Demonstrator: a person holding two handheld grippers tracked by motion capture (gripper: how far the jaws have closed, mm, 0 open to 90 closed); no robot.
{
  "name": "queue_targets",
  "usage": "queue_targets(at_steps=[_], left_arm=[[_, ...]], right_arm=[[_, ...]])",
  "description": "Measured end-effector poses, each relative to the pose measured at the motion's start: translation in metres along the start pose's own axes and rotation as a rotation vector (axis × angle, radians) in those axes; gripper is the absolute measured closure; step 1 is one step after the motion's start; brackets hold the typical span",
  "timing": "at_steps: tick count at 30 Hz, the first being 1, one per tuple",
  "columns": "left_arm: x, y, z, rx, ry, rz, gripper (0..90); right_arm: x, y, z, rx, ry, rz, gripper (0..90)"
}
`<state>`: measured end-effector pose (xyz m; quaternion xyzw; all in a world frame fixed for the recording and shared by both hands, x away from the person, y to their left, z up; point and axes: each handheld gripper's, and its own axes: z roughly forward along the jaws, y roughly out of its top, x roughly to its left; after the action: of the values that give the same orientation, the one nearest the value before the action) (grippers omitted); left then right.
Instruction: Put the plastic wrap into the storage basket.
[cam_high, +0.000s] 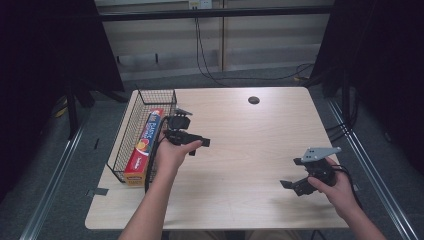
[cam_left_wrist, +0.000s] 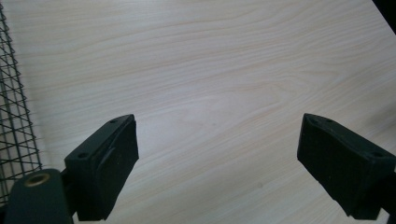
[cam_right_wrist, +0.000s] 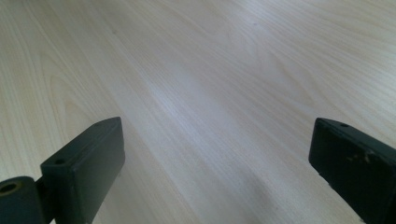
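Left black two-jaw gripper (cam_high: 200, 145): boxy matte body, grey plate on top, black cable trailing. Its jaws are thick black blocks with small screw holes; brass-coloured insert at lower left. Right black two-jaw gripper (cam_high: 291, 185): grey three-cornered plate with holes, black cable; one jaw face scuffed. Forearms bare, no sleeves.

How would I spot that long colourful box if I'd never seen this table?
Start at the wooden table and go to its left edge, where a black wire basket sits. The box lies inside it lengthwise: long, slim, blue at the far end, red nearer.
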<state>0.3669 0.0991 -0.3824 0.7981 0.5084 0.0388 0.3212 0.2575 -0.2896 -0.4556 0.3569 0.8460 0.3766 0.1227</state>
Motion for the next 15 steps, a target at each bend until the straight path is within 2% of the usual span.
queue_targets(at_steps=[5, 10, 15], left_arm=[[-0.002, -0.005, 0.005, 0.001, 0.000, 0.014, 12.2], [-0.005, -0.016, 0.013, -0.001, -0.017, 0.019, 12.1], [-0.007, -0.026, 0.020, 0.004, -0.012, 0.051, 11.2]], right_arm=[[0.000, -0.001, 0.001, 0.002, -0.004, 0.002, 3.4], [0.000, -0.002, 0.002, 0.008, -0.005, 0.007, 3.3], [0.000, -0.005, 0.007, 0.021, -0.011, 0.009, 3.1]])
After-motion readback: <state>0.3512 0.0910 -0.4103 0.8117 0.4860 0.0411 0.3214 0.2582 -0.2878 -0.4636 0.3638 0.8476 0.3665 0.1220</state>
